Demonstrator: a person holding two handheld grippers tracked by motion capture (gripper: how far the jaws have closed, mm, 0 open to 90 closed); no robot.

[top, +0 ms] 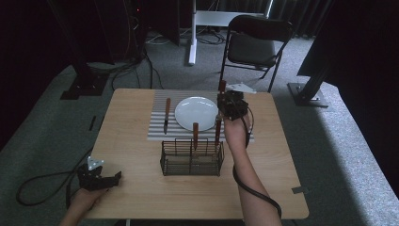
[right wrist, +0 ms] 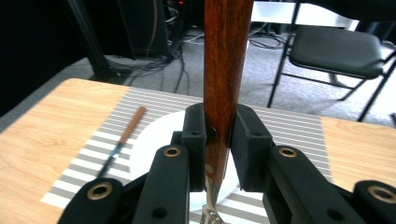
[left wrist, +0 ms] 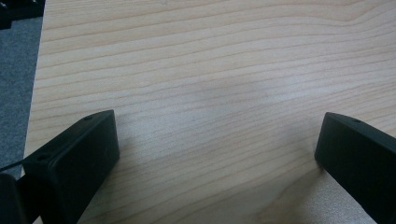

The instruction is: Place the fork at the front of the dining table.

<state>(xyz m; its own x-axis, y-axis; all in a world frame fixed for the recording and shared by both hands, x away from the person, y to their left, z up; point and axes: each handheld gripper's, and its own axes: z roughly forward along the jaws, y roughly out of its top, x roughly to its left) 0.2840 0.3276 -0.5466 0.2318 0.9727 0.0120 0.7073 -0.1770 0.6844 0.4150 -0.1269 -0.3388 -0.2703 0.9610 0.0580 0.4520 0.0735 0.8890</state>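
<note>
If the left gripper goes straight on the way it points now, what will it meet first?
Probably nothing soon: the open black left gripper looks along the bare light wooden table. Further off, perhaps the black wire basket; depth is unclear.

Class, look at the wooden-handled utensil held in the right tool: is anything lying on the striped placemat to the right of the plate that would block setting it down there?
Nothing visible does. The right tool grips the wooden-handled utensil above the plate's right side, and the placemat strip there looks bare, though the hand hides some.

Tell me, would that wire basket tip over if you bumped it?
Probably not easily: the wire basket sits low and wide on the table. It looks light, being mostly open wire, so a push would likely slide it instead. The tall wooden-handled utensils standing in it might rattle or lean.
</note>
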